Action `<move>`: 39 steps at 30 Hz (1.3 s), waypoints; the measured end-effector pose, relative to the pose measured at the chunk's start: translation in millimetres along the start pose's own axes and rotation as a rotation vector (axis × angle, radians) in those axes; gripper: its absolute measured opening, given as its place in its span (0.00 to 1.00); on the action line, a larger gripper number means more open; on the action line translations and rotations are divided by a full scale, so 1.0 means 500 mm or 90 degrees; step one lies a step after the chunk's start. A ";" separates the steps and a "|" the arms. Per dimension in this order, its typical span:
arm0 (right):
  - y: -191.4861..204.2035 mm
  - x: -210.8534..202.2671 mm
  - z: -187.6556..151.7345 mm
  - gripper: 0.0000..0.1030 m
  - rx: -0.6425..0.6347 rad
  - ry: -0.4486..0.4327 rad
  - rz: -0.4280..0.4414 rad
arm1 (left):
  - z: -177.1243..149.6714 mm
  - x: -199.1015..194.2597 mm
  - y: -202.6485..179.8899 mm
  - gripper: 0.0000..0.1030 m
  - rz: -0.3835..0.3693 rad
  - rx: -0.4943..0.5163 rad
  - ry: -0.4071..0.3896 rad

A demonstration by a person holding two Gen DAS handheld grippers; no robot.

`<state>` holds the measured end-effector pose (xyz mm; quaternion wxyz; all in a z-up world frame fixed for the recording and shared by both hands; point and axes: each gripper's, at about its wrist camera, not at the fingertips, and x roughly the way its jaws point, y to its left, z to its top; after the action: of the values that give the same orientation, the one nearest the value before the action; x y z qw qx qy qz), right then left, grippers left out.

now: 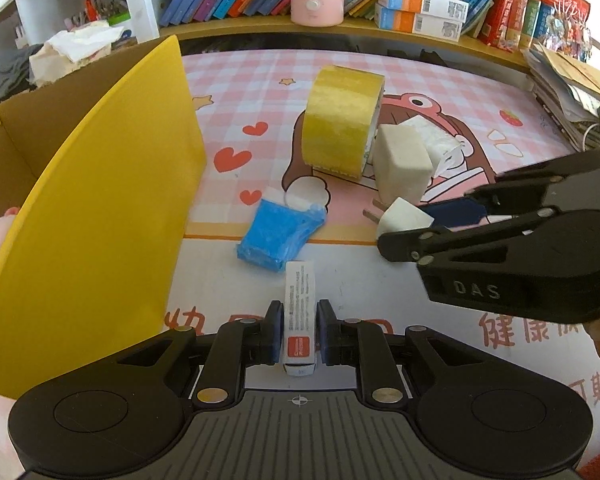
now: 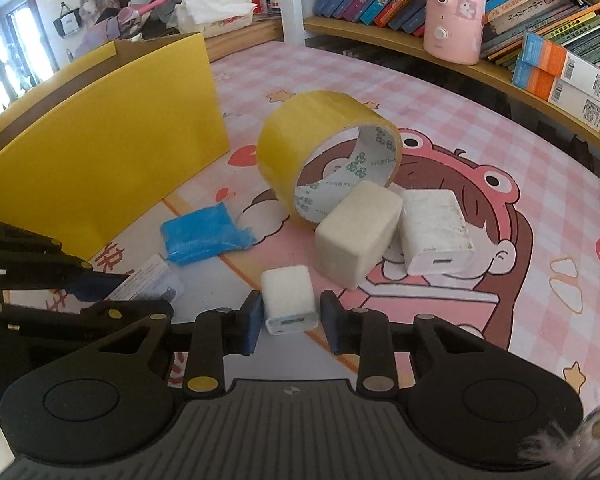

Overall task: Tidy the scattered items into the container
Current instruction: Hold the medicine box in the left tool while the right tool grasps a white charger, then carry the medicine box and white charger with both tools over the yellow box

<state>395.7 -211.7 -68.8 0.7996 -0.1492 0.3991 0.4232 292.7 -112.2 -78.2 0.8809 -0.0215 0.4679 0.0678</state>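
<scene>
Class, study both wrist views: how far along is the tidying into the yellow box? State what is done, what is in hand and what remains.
Done: nothing visibly; the little of the yellow box interior that shows looks bare. In hand: the left gripper is shut on a small white carton; the right gripper straddles a small white charger, one pad apart. Left: tape roll, blue packet, two larger white blocks.

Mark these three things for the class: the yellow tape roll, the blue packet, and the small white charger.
Yellow tape roll point(image 2: 300, 132), right wrist view, on its outer yellow band.
Blue packet point(image 1: 278, 234), left wrist view, on its top face.
Small white charger point(image 2: 287, 294), right wrist view, on its top face.
</scene>
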 end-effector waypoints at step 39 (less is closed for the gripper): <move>0.090 -0.197 -0.092 0.24 0.090 -0.027 -0.012 | -0.064 -0.171 -0.008 0.13 -0.075 -0.009 -0.052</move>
<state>304.6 -266.1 -18.2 0.8203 -0.0874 0.4097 0.3894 219.6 -127.9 -25.5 0.9015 -0.0523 0.4292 0.0194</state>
